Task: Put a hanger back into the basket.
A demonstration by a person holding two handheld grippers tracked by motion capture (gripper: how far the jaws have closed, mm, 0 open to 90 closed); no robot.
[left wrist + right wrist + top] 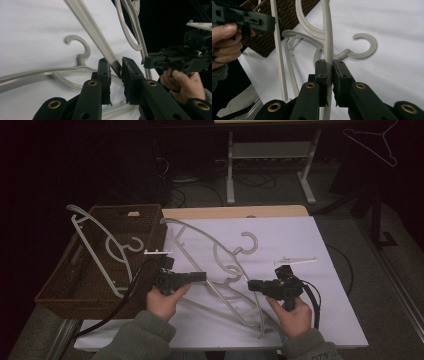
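A pale grey plastic hanger [197, 237] is held tilted above the white table cover [300, 240]. My left gripper [202, 276] comes in from the left and is shut on one of its bars [96, 33], the pads [105, 68] pressing either side of it. My right gripper [251, 284] is shut on another bar of the hanger [328, 37] from the right. A second hanger of the same kind lies flat under it, its hook [367, 47] resting on the cover [80, 47].
A brown wicker basket [145, 215] stands at the table's left with a white hanger [100, 250] propped in it. Small white clip pieces lie by the basket [158, 252] and right of the grippers [295, 261]. Another hanger [380, 145] hangs far back at the right.
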